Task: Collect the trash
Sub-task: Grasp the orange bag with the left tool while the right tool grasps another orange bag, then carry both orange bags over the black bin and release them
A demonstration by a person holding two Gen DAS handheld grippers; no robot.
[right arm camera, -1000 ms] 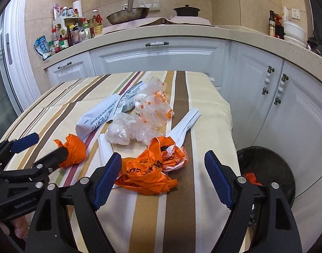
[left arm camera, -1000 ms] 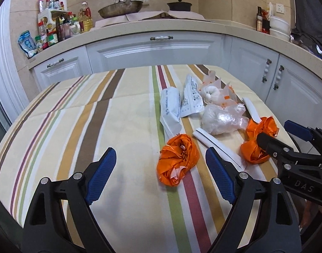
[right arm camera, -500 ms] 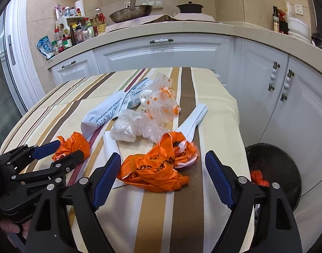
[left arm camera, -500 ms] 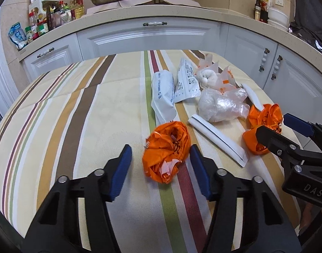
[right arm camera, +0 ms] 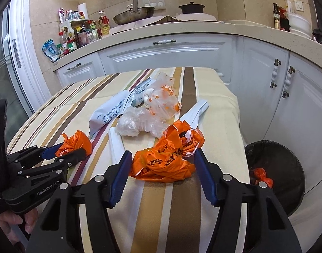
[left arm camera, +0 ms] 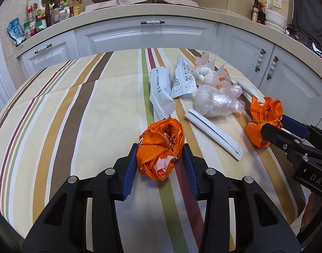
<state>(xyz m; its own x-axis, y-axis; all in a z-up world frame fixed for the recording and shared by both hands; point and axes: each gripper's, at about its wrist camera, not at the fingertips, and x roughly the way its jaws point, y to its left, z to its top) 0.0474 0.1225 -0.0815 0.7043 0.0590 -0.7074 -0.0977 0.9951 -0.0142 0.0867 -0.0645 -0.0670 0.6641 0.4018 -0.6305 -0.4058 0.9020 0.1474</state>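
Note:
A small crumpled orange bag (left arm camera: 161, 147) lies on the striped tablecloth (left arm camera: 76, 116); it also shows in the right wrist view (right arm camera: 75, 143). My left gripper (left arm camera: 159, 158) has closed on it, both pads touching its sides. A larger orange bag (right arm camera: 167, 158) lies near the table's right edge; it also shows in the left wrist view (left arm camera: 263, 122). My right gripper (right arm camera: 163, 164) straddles it, jaws part closed, pads at its sides. A black trash bin (right arm camera: 276, 168) with orange scraps stands on the floor to the right.
More trash lies beyond: a clear plastic wad (right arm camera: 139, 123), a dotted clear bag (right arm camera: 163, 99), white milk-powder pouches (right arm camera: 110, 116) and white paper sleeves (left arm camera: 213, 135). White cabinets (right arm camera: 165, 57) and a cluttered counter stand behind the table.
My left gripper moved forward and closed from wide open onto the small orange bag. My right gripper advanced over the larger orange bag and narrowed around it.

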